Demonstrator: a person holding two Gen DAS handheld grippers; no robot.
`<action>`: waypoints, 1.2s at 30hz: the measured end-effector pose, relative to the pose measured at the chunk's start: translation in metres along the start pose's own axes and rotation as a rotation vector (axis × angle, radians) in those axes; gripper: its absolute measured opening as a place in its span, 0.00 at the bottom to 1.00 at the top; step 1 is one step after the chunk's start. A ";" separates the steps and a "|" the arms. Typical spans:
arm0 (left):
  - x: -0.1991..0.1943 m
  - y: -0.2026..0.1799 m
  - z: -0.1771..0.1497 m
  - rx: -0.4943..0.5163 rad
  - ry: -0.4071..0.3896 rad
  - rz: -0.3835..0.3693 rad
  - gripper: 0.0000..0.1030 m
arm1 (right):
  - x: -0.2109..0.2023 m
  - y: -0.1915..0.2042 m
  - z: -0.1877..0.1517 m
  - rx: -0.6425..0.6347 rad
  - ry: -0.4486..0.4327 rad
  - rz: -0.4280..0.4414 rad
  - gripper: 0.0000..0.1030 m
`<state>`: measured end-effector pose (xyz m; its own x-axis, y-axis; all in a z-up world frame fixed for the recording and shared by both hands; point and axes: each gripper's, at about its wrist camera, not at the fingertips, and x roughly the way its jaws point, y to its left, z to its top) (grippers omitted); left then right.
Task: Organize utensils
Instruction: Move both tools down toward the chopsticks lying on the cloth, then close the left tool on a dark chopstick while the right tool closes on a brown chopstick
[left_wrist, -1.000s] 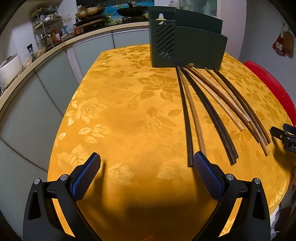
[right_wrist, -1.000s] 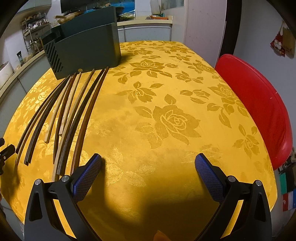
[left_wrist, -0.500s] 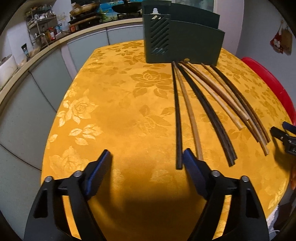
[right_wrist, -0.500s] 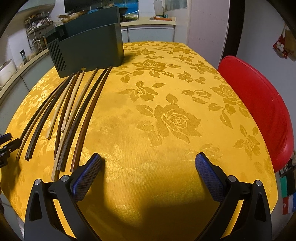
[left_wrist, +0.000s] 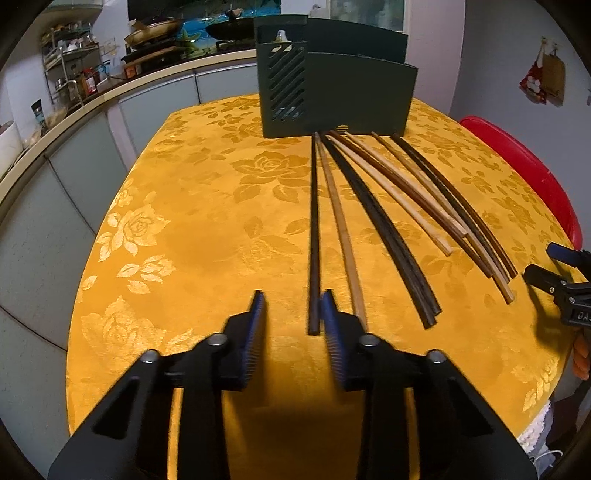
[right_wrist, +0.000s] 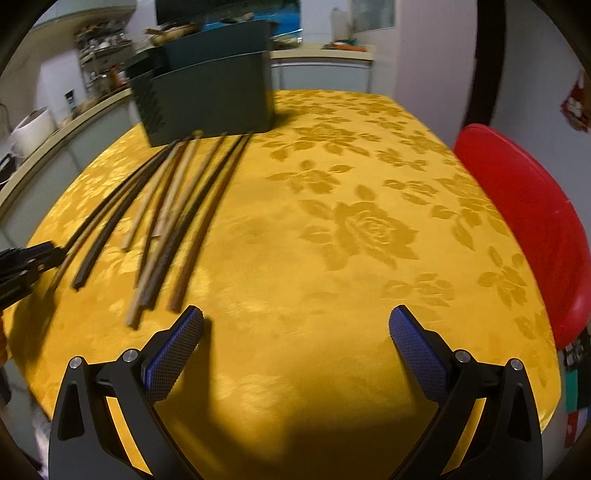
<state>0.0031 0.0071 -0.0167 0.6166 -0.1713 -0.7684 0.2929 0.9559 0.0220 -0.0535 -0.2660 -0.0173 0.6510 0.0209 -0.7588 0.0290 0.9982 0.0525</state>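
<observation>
Several long chopsticks (left_wrist: 373, 206), dark and pale, lie fanned on the yellow rose-patterned tablecloth (left_wrist: 192, 236). Their far ends reach a dark green slotted holder (left_wrist: 332, 96). My left gripper (left_wrist: 291, 310) hangs over the near end of the leftmost black chopstick (left_wrist: 314, 240). Its jaws are closing, and the stick's tip lies between them close to the right pad (left_wrist: 328, 314), not pinched. In the right wrist view the chopsticks (right_wrist: 166, 221) and holder (right_wrist: 207, 99) are at upper left. My right gripper (right_wrist: 295, 325) stands open over bare cloth, holding nothing.
A red chair (right_wrist: 524, 229) stands against the table's right edge. A kitchen counter (left_wrist: 74, 122) with shelves and pans curves behind at the left. The right gripper's fingers (left_wrist: 561, 280) show at the left wrist view's right edge, and the left gripper's fingers (right_wrist: 26, 262) at the right wrist view's left edge.
My left gripper's jaws have narrowed from wide apart, and it has shifted so that the black chopstick's near end now lies between them. My right gripper turned slightly toward the chopsticks and stayed open.
</observation>
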 end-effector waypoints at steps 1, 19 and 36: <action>0.000 0.000 0.000 0.001 -0.001 0.000 0.22 | -0.002 0.002 0.000 0.000 -0.011 0.003 0.94; -0.002 0.001 -0.001 -0.015 -0.008 -0.020 0.18 | -0.010 0.046 -0.003 -0.124 -0.042 0.100 0.42; -0.002 0.002 -0.001 -0.015 -0.010 -0.019 0.18 | -0.006 0.044 -0.004 -0.143 -0.032 0.021 0.36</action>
<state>0.0014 0.0095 -0.0155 0.6182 -0.1914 -0.7623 0.2938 0.9559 -0.0017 -0.0594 -0.2224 -0.0135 0.6744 0.0422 -0.7371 -0.0917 0.9954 -0.0268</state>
